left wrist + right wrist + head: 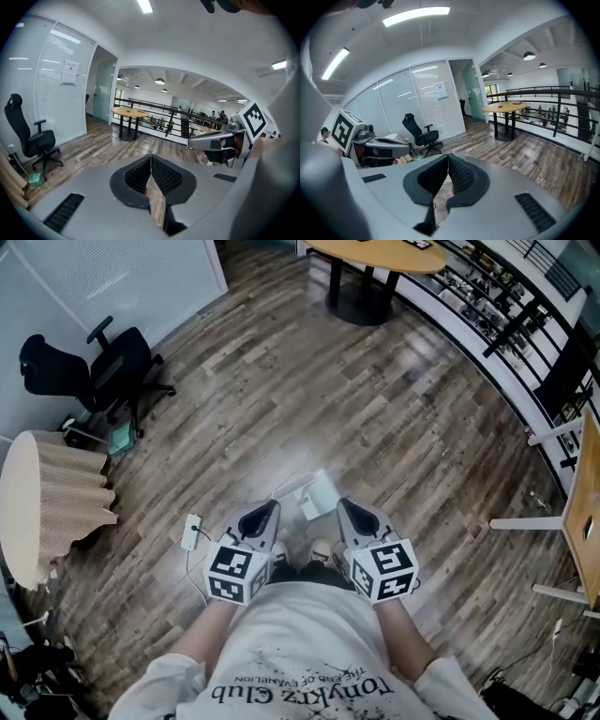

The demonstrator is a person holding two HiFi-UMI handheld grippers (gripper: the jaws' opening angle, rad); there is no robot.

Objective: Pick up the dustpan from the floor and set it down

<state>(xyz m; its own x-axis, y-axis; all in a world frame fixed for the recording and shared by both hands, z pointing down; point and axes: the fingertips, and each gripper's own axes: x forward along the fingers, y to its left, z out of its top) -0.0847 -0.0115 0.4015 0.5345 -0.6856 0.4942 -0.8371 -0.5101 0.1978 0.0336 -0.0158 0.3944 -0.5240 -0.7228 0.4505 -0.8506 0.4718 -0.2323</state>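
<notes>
1. Left gripper: held low in front of the person and tilted somewhat down. Its jaws are pressed together and hold nothing; only floor shows through the slit beneath the tips.
2. Right gripper: alongside the left and aimed the same way. Its jaws meet at the tips and are likewise empty.
3. Dustpan: the pale flat object lying on the floor just ahead of and between the two grippers, touched by neither. The identification is probable rather than certain, and the handle cannot be made out clearly.
4. Stage, as judged: the approach. The pickup has not begun.
5. Technique for the step in hand:
   - Choose one gripper and spread its jaws before descending, since closed tips would only push the pan along the boards.
   - Come down steeply over a rim or the handle, with one jaw on each side.
   - Close the jaws only when the edge sits deep between the pads.
6. Lift: a light, flat pan is likely to swing from a shallow pinch, so raise it slowly and keep it level.
7. Hazard: the plug block and its cord lie on the floor to the left of the left gripper, so keep the reach clear of them.
</notes>
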